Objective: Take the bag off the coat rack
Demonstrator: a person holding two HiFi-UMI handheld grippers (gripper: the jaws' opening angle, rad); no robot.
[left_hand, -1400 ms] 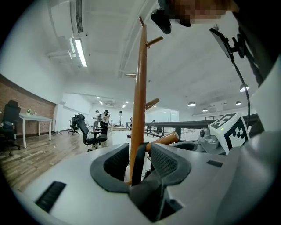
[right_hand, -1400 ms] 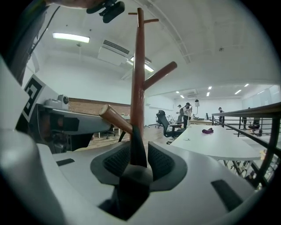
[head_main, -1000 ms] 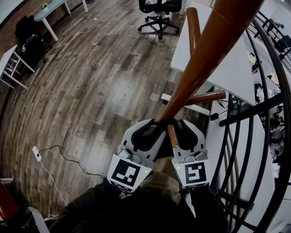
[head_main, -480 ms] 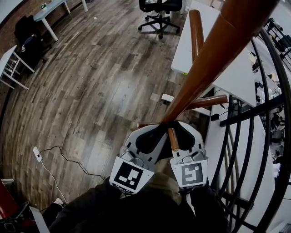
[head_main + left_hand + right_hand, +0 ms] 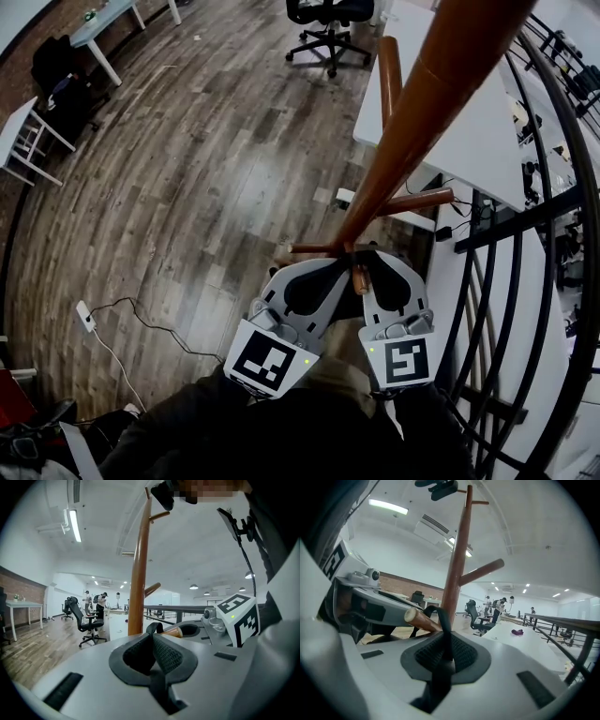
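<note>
2 claws have just been closing: the left claw (image 5: 153, 639) and right claw (image 5: 443, 643) each pinch the black bag strap (image 5: 441, 624), which loops over a wooden peg (image 5: 421, 619) of the coat rack (image 5: 454, 564).

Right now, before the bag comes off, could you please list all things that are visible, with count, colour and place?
coat rack: one, brown wood, centre right
low peg: one, brown, carries the strap
strap: one, black, looped over that peg
office chair: one, black, top
tables: three, white, right of rack and far left
railing: one, black, right edge
power strip: one, white, floor at left
left gripper: one, grey, jaws just closing, shut on strap
right gripper: one, grey, jaws just closing, shut on strap
sleeves: two, dark, bottom
</note>
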